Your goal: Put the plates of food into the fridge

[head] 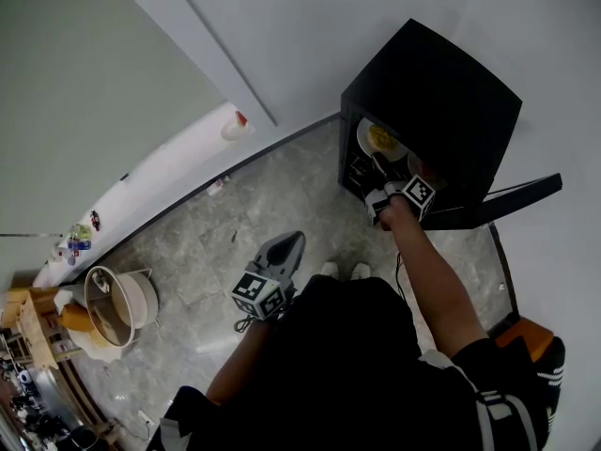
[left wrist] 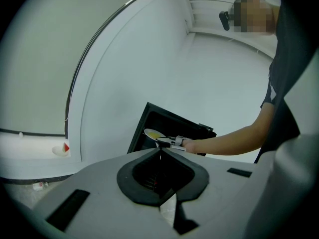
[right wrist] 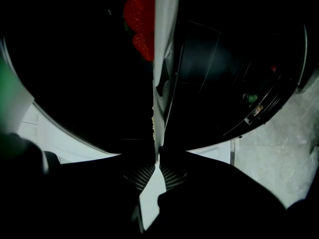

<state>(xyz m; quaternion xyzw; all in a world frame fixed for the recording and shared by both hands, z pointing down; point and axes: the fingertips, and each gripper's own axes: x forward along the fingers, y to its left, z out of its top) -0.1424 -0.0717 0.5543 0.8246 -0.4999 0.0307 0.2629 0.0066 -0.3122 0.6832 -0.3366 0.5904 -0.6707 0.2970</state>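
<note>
Head view puts the person in front of a small black fridge whose door hangs open to the right. The right gripper is clamped on the rim of a white plate of yellow food, which sits right at the mouth of the fridge. In the right gripper view the plate runs edge-on between the jaws, with something red, maybe strawberries, deeper in the dark interior.

From where I stand, the thing to do is hold the plate level, slide it straight in clear of the frame and that red food, and let it rest fully on a shelf before the jaws loosen.

The right arm reaches out almost straight, gripper close to level. The left gripper waits by the waist on a bent arm, tilted a little downward, jaws closed together on nothing.
</note>
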